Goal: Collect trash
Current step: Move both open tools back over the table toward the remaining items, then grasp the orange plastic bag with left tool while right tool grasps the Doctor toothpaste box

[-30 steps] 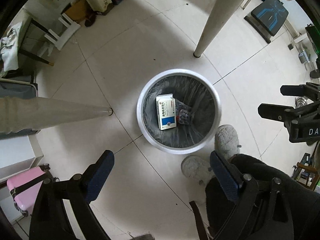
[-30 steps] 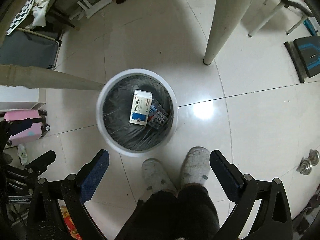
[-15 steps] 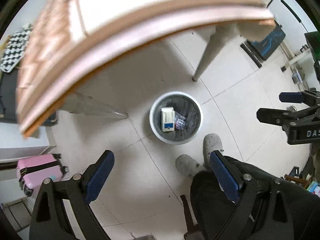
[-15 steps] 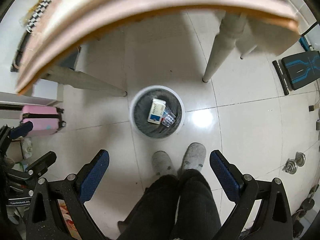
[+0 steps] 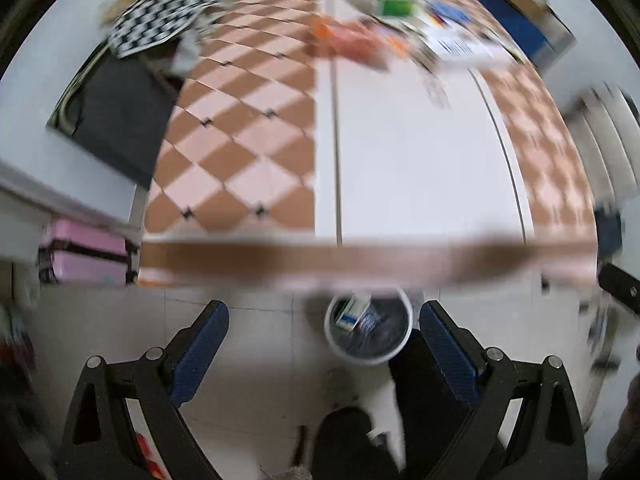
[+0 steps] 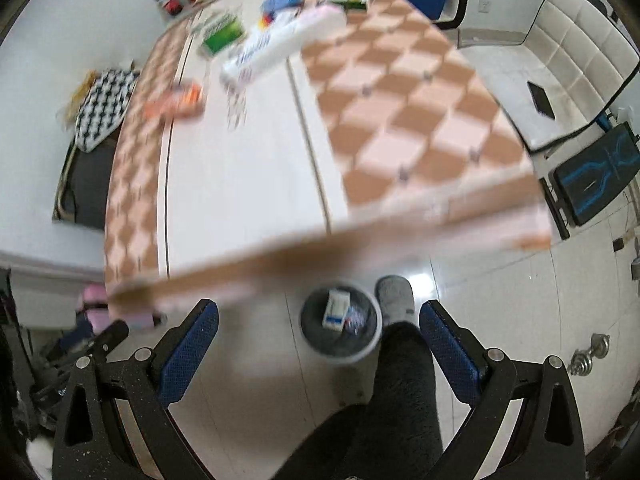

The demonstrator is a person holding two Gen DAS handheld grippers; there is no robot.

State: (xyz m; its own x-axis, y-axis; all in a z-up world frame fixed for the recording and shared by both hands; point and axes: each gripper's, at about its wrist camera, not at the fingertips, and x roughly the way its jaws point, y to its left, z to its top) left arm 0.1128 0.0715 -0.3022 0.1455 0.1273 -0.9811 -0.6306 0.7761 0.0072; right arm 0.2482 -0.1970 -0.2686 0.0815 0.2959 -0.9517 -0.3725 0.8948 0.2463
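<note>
A white bin (image 5: pixel 367 354) with a dark liner stands on the floor by the table's near edge; it also shows in the right wrist view (image 6: pixel 340 354). It holds a white and blue box (image 5: pixel 351 312) (image 6: pixel 336 309) and a blister pack (image 6: pixel 354 318). On the table's far end lie blurred items: an orange wrapper (image 5: pixel 348 40) (image 6: pixel 174 100), a green box (image 6: pixel 222 34) and a white box (image 6: pixel 276 46). My left gripper (image 5: pixel 324 352) is open and empty. My right gripper (image 6: pixel 319 348) is open and empty. Both are high above the floor, before the table edge.
The checkered table (image 5: pixel 248 140) (image 6: pixel 400 112) fills the upper half of both views. The person's dark legs (image 6: pixel 400 392) and a grey slipper (image 6: pixel 394 294) are beside the bin. A pink suitcase (image 5: pixel 84 252) stands left, a white bench (image 6: pixel 520 80) right.
Both grippers have risen from just above the bin to above table height and tilted up. The table top has come into view. Both grippers stay open and empty.
</note>
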